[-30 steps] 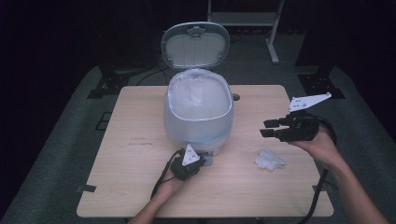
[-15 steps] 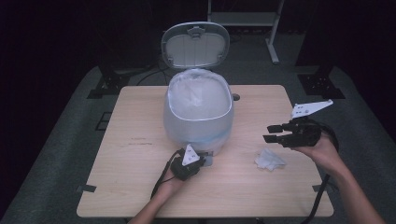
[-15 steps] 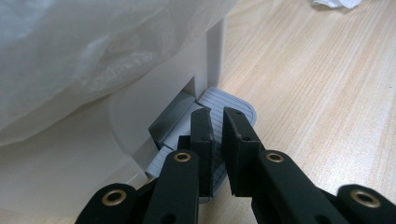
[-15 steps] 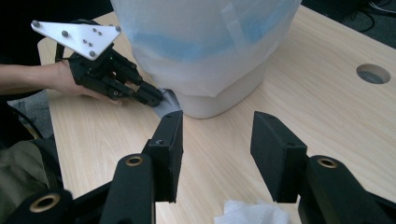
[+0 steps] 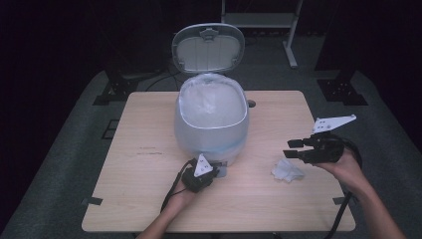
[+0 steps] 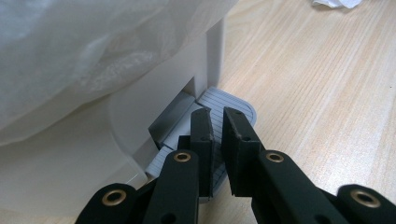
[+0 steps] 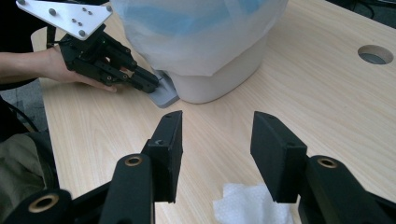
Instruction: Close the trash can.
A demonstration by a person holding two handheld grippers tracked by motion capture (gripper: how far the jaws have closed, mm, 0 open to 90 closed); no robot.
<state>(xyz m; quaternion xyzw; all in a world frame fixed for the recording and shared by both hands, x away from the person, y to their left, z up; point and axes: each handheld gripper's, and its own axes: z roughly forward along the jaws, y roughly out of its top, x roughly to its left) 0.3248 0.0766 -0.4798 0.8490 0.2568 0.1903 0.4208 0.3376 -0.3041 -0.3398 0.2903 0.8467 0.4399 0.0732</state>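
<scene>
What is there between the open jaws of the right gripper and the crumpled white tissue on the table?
Nothing: in the right gripper view, the right gripper hovers above the crumpled white tissue, nothing between.

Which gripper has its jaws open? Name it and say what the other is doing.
The right gripper: its jaws stand apart above the crumpled tissue, gripping nothing. The left gripper has its jaws shut, pressing on the bin's grey pedal.
</scene>
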